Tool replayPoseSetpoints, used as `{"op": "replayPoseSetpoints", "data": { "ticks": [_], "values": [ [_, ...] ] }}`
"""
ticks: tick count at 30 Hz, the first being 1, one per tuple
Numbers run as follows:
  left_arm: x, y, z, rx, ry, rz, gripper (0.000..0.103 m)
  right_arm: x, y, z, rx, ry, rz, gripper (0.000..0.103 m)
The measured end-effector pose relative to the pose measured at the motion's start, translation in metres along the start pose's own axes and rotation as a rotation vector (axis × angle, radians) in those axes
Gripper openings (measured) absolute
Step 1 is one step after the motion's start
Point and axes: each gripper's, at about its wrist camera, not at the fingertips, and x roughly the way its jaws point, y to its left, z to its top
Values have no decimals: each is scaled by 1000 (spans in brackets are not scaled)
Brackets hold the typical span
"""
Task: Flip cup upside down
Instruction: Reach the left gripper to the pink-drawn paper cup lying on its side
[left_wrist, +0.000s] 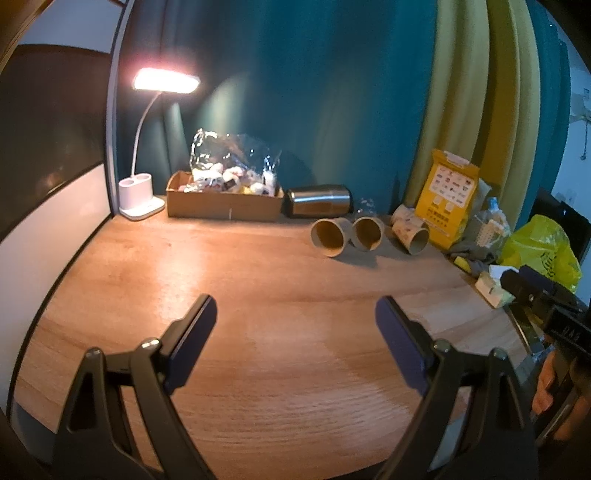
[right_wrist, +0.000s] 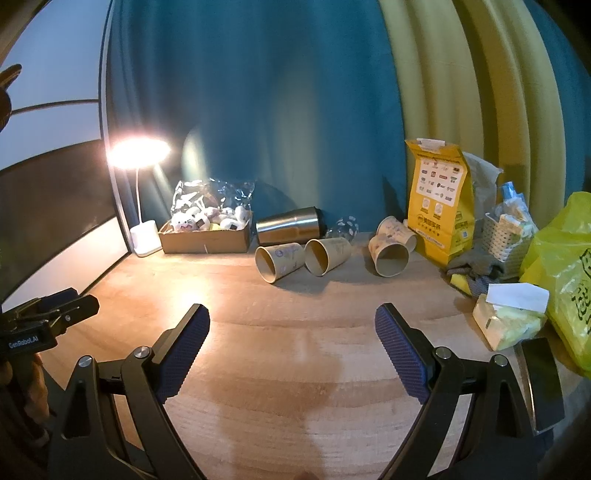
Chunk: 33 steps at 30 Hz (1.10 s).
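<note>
Three paper cups lie on their sides at the back of the wooden table (left_wrist: 258, 295), mouths toward me: a left cup (left_wrist: 328, 233) (right_wrist: 279, 261), a middle cup (left_wrist: 367, 232) (right_wrist: 327, 255) beside it, and a right cup (left_wrist: 412, 232) (right_wrist: 391, 253) near the yellow bag. My left gripper (left_wrist: 295, 325) is open and empty over the table's near middle. My right gripper (right_wrist: 291, 332) is open and empty, also well short of the cups. The right gripper's body shows at the right edge of the left wrist view (left_wrist: 543, 295).
A steel tumbler (right_wrist: 290, 225) lies on its side behind the cups. A cardboard box of wrapped items (right_wrist: 207, 232) and a lit desk lamp (right_wrist: 142, 236) stand at back left. A yellow paper bag (right_wrist: 439, 210), basket, tissue pack (right_wrist: 509, 321) and yellow plastic bag (right_wrist: 565, 273) crowd the right.
</note>
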Motion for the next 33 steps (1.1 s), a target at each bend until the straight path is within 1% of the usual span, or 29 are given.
{"op": "replayPoseSetpoints", "data": {
  "ticks": [4,9,12,15,17,21,24,27,29,33],
  "values": [
    [19,0,3,3,37,7,89,16,-10,2,9,20,8,93],
    [60,-5,19,38,110,2,89,46,-28,6,33,49,6,93],
    [96,-13,37,82,174,-13,89,68,-42,11,56,66,1,93],
    [141,-24,62,120,244,-39,89,88,-56,18,80,79,0,93],
    [165,-33,76,144,262,-51,89,103,-68,23,94,85,-4,93],
    [222,-56,103,243,317,-48,89,131,-88,28,132,100,-14,93],
    [269,-75,119,316,374,-64,89,149,-102,28,166,118,-18,93],
    [297,-92,126,383,394,-73,89,162,-112,28,196,131,-16,93],
    [320,-102,127,432,430,-85,89,167,-118,27,205,137,-20,93],
    [361,-111,121,465,517,-71,89,172,-127,26,230,140,-32,93]
  ]
}}
